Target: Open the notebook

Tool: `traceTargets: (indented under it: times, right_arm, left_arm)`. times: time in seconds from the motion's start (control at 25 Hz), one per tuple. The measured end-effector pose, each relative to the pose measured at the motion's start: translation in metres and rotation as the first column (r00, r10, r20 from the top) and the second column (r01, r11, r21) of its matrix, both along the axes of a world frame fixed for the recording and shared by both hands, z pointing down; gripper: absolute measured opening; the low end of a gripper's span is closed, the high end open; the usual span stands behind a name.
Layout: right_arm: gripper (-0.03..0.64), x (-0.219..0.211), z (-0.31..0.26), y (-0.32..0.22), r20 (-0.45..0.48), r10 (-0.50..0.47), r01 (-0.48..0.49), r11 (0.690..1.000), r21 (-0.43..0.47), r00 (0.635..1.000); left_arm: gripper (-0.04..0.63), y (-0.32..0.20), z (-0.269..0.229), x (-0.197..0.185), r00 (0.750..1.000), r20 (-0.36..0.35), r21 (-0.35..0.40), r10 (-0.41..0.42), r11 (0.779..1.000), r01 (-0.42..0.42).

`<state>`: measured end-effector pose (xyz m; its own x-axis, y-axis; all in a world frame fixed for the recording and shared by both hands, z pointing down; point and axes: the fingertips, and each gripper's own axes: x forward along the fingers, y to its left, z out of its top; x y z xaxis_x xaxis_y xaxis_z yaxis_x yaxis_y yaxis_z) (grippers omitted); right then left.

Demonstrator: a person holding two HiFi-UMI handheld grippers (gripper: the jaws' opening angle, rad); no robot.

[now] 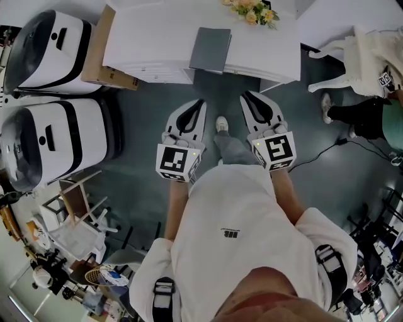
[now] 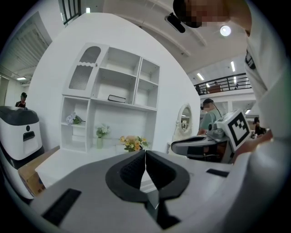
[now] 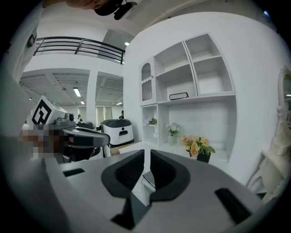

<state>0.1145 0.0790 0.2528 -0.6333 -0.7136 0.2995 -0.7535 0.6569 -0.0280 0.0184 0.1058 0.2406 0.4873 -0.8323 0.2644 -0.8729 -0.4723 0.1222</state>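
A closed grey notebook (image 1: pixel 211 49) lies on the white table (image 1: pixel 151 38), close to its front edge. Both grippers hang over the dark floor short of that edge, side by side and pointing at the table. My left gripper (image 1: pixel 201 102) is below the notebook's left side, its jaws shut with nothing between them (image 2: pixel 145 152). My right gripper (image 1: pixel 245 95) sits a little to the notebook's right, jaws also together and empty (image 3: pixel 147 152). Through the slit under the right jaws, a corner of the notebook (image 3: pixel 148 177) shows on the table.
A bunch of flowers (image 1: pixel 252 11) stands at the table's back. Two white machines (image 1: pixel 50 41) (image 1: pixel 44 141) and a cardboard box (image 1: pixel 101 53) are on the left. On the right are a white chair (image 1: pixel 343 60) and a seated person (image 1: pixel 371 116). White shelves (image 2: pixel 113 113) rise behind the table.
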Motion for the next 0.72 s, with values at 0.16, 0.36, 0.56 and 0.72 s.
traceTargets:
  times: [0.16,0.36,0.56,0.72]
  right_arm:
    - [0.014,-0.004,0.020,-0.027,0.000,0.008,-0.008,0.999,-0.040,1.000]
    - [0.014,-0.008,0.048,-0.054,-0.008,0.009,-0.009,0.996,-0.093,1.000]
    - [0.014,-0.009,0.070,-0.070,-0.018,0.020,-0.023,0.991,-0.135,1.000]
    - [0.014,-0.008,0.083,-0.078,-0.031,0.036,-0.040,0.988,-0.150,0.999]
  left_arm:
    - [0.000,-0.027,0.018,-0.004,1.000,0.000,-0.033,0.013,0.999,-0.013]
    - [0.000,-0.058,0.044,-0.007,1.000,0.008,-0.066,0.027,0.997,-0.026]
    - [0.000,-0.077,0.062,-0.008,0.999,0.014,-0.093,0.043,0.995,-0.041]
    - [0.000,-0.088,0.074,-0.010,0.999,0.013,-0.110,0.043,0.993,-0.042]
